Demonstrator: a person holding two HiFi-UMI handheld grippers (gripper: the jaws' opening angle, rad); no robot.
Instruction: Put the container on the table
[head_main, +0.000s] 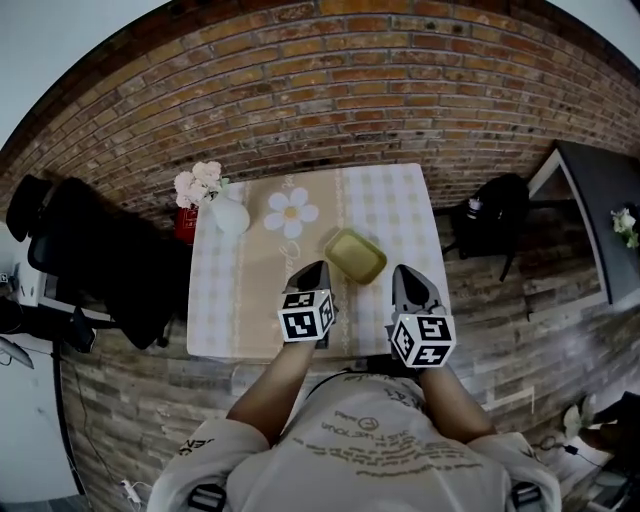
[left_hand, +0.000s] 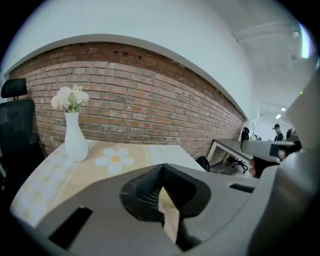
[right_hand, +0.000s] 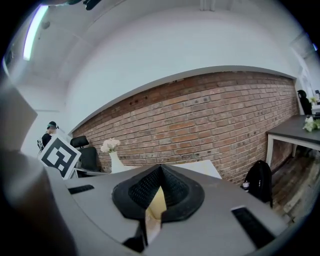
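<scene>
A shallow yellow-green container (head_main: 355, 256) rests on the table (head_main: 392, 200), which has a checked cloth, near the front middle. In the head view my left gripper (head_main: 318, 267) hovers over the front edge just left of the container, apart from it. My right gripper (head_main: 405, 270) hovers just right of it, also apart. In both gripper views the jaws stand together with nothing clamped, the left gripper (left_hand: 161, 176) and the right gripper (right_hand: 159, 171) alike. The jaws hide the container in both of those views.
A white vase of flowers (head_main: 228, 213) and a daisy-shaped mat (head_main: 291, 212) sit at the table's back left. A black office chair (head_main: 105, 255) stands left of the table. To the right are a black backpack (head_main: 495, 225) and a dark desk (head_main: 600, 200). A brick wall runs behind.
</scene>
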